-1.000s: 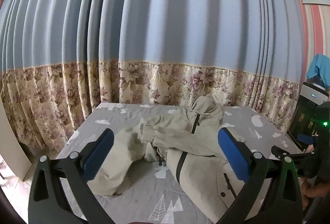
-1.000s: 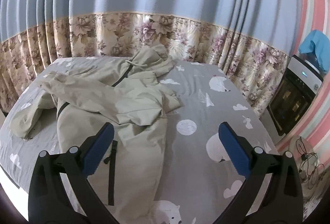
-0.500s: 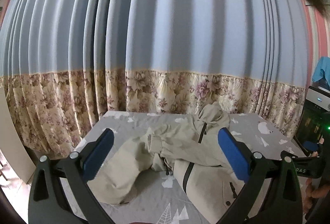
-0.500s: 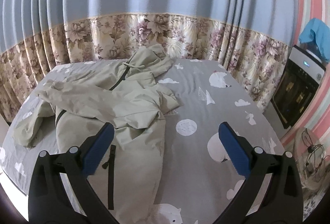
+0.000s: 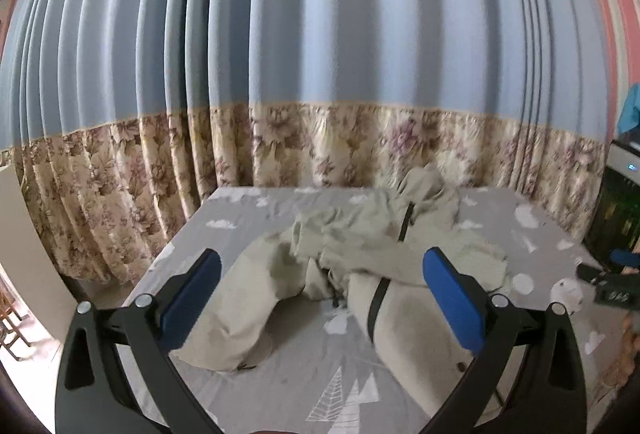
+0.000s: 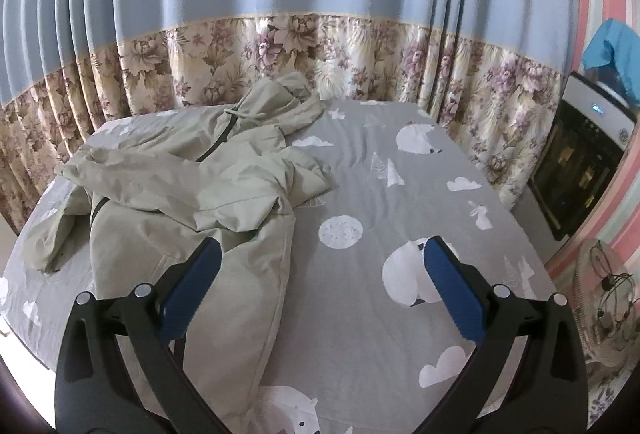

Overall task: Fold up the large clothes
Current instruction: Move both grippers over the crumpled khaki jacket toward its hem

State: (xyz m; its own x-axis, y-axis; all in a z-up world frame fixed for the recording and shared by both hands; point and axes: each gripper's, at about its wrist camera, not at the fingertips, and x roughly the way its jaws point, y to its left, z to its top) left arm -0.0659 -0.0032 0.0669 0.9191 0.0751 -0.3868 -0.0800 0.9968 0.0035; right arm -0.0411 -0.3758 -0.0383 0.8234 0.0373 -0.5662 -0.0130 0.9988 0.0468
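A large pale-green hooded jacket (image 5: 360,266) with a dark zipper lies crumpled on the grey patterned bed sheet (image 5: 280,374). One sleeve is flung out to the left. In the right wrist view the jacket (image 6: 192,202) covers the left half of the bed (image 6: 400,194), hood toward the curtain. My left gripper (image 5: 320,298) is open and empty, held above the bed's near edge, in front of the jacket. My right gripper (image 6: 320,294) is open and empty, above the jacket's lower hem and the bare sheet. Neither touches the fabric.
A blue and floral curtain (image 5: 320,74) hangs behind the bed. A black appliance (image 6: 580,162) with a blue cloth (image 6: 612,50) on top stands at the right. A fan (image 6: 608,294) sits on the floor at the right. The other gripper's tip (image 5: 608,282) shows at the right edge.
Both views have shifted a little: the left camera tilted up then back toward the bed. The jacket has not moved. Both grippers stay open.
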